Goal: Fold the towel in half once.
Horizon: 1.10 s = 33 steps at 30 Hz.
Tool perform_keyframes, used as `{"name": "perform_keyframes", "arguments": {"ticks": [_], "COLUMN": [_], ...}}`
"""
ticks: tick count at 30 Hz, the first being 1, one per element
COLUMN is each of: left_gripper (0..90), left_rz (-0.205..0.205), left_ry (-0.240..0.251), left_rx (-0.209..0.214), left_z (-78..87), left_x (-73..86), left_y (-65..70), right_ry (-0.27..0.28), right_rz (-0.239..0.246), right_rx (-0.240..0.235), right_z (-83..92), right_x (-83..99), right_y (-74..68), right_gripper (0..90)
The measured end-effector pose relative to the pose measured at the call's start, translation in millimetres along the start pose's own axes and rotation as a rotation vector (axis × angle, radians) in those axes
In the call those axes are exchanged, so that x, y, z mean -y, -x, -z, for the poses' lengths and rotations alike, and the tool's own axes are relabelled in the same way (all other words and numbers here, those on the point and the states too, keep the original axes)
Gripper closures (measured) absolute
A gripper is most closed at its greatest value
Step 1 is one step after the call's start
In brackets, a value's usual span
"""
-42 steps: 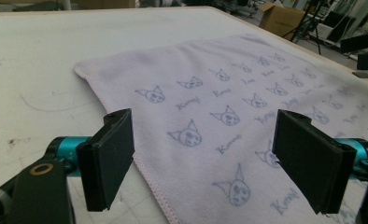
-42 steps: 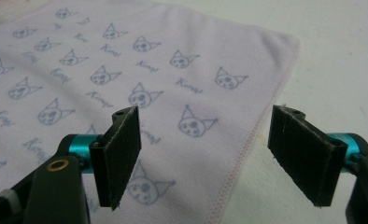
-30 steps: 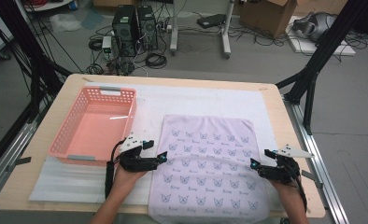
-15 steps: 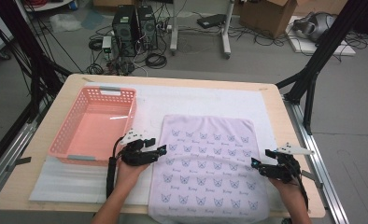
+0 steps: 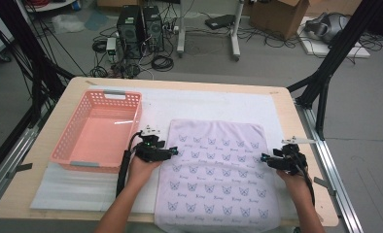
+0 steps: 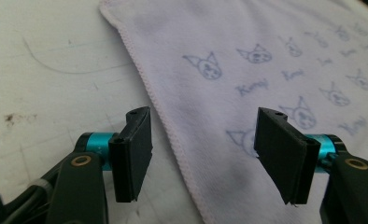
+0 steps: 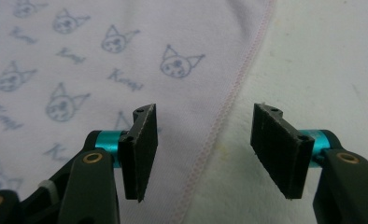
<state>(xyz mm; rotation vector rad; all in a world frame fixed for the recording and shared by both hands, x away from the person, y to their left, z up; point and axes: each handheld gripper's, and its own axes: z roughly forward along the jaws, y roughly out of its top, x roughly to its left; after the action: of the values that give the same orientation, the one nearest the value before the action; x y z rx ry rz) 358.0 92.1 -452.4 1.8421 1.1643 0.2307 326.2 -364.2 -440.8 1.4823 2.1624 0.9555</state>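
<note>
At the far left of the table (image 5: 43,160) we saw the pink basket (image 5: 98,131) sitting on the white mat (image 5: 73,187), its near rim just beside the person's left hand (image 5: 140,167). That hand held the left gripper (image 5: 172,152) low at the left edge of the towel (image 5: 218,170) — a pale lilac cloth printed with small cat faces, spread flat on the mat in the middle of the table, its near end reaching the table's front edge.

In the left gripper view, the left gripper (image 6: 203,151) had its jaws spread apart, having just been closing, with the towel's stitched hem (image 6: 166,123) running between them. One jaw stood over the bare mat (image 6: 56,70) and the other over the printed cloth (image 6: 266,60). The pads did not press on the fabric; whether the tips touched the surface below, we could not quite tell from that angle.

Farther right, the right gripper (image 5: 265,158) sat at the towel's right edge, held by the right hand (image 5: 294,177), level with the left one across the cloth. In the right gripper view, the right gripper (image 7: 203,140) likewise stood apart, jaws just lately closing — the hem (image 7: 229,107) passed between them, one jaw above the towel (image 7: 79,56), the other above the white mat (image 7: 322,60). Nothing was pinched.
</note>
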Motion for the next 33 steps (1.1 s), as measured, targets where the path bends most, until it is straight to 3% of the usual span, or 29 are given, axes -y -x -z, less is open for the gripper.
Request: {"name": "perform_keyframes", "arguments": {"ticks": [3, 7, 8, 9, 10, 11, 12, 14, 15, 17, 20, 26, 33], "left_gripper": [41.4, 58.1, 66.6, 69.5, 75.1, 86.2, 86.6, 87.0, 87.1, 87.3, 87.4, 87.4, 87.3], "left_rz": [-0.019, -0.149, -0.173, -0.178, -0.191, -0.186, -0.173, -0.103, -0.083, -0.068, -0.025, -0.021, -0.051], "left_ry": [-0.009, -0.036, -0.036, -0.036, -0.044, -0.046, -0.045, -0.037, -0.033, -0.009, 0.041, 0.088, 0.083], "left_rx": [-0.020, -0.134, -0.151, -0.150, -0.116, -0.118, -0.117, -0.097, -0.107, -0.131, -0.123, -0.113, -0.074], "left_z": [-5.5, -9.0, -9.1, -9.3, -8.8, -9.1, -9.2, -8.8, -8.1, -5.9, -1.0, 5.9, 20.2], "left_x": [-4.4, -6.3, -5.9, -5.9, -6.0, -6.0, -6.3, -7.1, -7.7, -9.0, -12.7, -24.8, -23.4], "left_y": [1.2, 9.5, 10.7, 11.7, 11.5, 12.4, 11.9, 7.4, 6.0, 3.1, -1.2, -2.8, 0.3], "right_ry": [-0.012, -0.025, -0.030, -0.034, -0.040, -0.043, -0.052, -0.055, -0.050, -0.040, -0.002, 0.098, 0.152], "right_rz": [0.001, 0.040, 0.046, 0.045, 0.037, 0.040, 0.041, 0.046, 0.041, 0.036, -0.006, -0.034, -0.036], "right_rx": [0.015, 0.049, 0.051, 0.040, 0.036, 0.028, 0.037, 0.041, 0.039, 0.064, 0.062, 0.052, -0.003], "right_z": [-4.7, -10.4, -11.2, -11.9, -12.4, -13.4, -14.3, -14.9, -15.0, -14.9, -15.4, -8.3, 8.5], "right_x": [-5.4, -11.7, -13.5, -15.2, -16.7, -18.0, -19.5, -21.2, -21.4, -22.3, -23.6, -29.4, -25.8], "right_y": [-0.7, -2.2, -2.5, -2.4, -3.6, -4.7, -6.3, -6.6, -5.3, -1.9, 7.3, 10.9, 7.9], "right_gripper": [45.2, 53.8, 59.0, 67.0, 77.7, 84.2, 85.5, 86.7, 86.8, 87.1, 87.3, 87.3, 87.1]}}
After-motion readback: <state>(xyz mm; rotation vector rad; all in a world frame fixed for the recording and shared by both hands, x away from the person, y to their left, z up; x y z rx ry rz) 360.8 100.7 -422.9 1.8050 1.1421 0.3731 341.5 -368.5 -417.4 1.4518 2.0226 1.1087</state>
